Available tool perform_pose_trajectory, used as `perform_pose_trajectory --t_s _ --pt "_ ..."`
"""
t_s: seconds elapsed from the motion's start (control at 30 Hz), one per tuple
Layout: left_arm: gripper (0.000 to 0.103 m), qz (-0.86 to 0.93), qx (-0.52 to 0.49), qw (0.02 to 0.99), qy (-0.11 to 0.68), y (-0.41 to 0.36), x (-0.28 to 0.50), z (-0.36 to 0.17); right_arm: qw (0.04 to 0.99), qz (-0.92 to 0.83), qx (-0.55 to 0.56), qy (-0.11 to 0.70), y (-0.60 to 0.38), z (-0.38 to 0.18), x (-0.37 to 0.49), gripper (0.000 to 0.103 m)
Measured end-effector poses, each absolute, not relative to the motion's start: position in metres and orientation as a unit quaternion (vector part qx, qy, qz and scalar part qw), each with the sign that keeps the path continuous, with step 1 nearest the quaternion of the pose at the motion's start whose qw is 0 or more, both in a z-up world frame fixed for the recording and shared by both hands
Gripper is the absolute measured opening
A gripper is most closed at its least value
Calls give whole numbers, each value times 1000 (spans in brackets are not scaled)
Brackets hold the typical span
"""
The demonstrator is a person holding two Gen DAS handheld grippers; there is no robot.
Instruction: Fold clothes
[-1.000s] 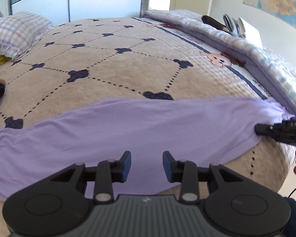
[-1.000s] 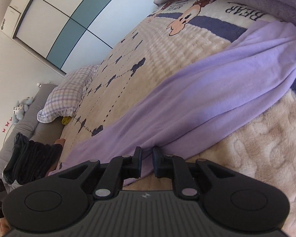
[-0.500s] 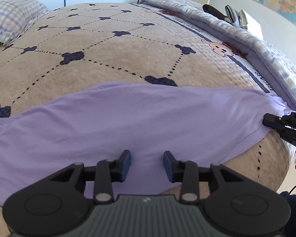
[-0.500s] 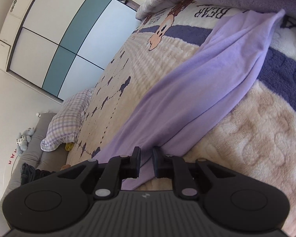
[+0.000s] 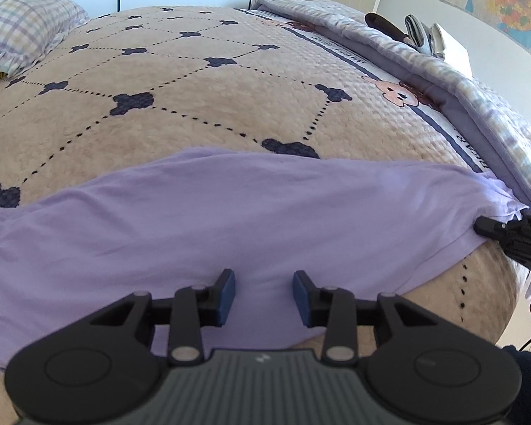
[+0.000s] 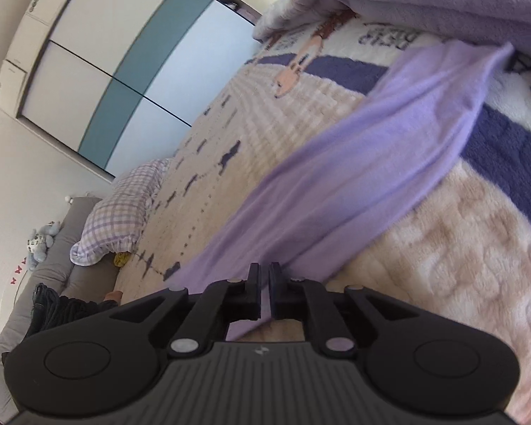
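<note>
Our right gripper [image 6: 264,285] has now pinched shut on the lilac cotton garment's [image 5: 230,212] edge; our left gripper [image 5: 264,295] still hovers open above it.

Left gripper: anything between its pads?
Left wrist view: the left gripper stands open, only the flat purple garment showing in the gap, pads not pressing it.

Beyond the purple garment [image 5: 230,212] the cream blanket [image 5: 194,81] lies bare and free for a gripper to pass. Left of this garment the checked pillow [image 5: 21,28] blocks; right of it the rolled quilt [image 5: 478,106] forms a barrier.
</note>
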State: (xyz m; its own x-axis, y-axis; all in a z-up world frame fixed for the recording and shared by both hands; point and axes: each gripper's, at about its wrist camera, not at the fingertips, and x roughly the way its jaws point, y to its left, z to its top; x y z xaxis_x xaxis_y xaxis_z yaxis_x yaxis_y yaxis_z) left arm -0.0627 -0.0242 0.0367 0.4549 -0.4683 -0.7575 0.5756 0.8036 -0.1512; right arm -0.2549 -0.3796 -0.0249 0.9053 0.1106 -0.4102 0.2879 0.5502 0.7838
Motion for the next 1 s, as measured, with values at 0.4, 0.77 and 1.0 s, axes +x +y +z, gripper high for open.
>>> perform_pose_trajectory --t_s 0.4,0.77,1.0 --pt "38 -306 57 853 419 -22 -59 36 873 -65 442 198 -384 -23 -251 25" --pt "38 -302 59 856 415 -22 -58 38 881 -77 433 177 -381 -20 -244 4" --pt "38 -299 74 862 403 -16 -62 45 889 -79 417 175 -380 9 -259 4"
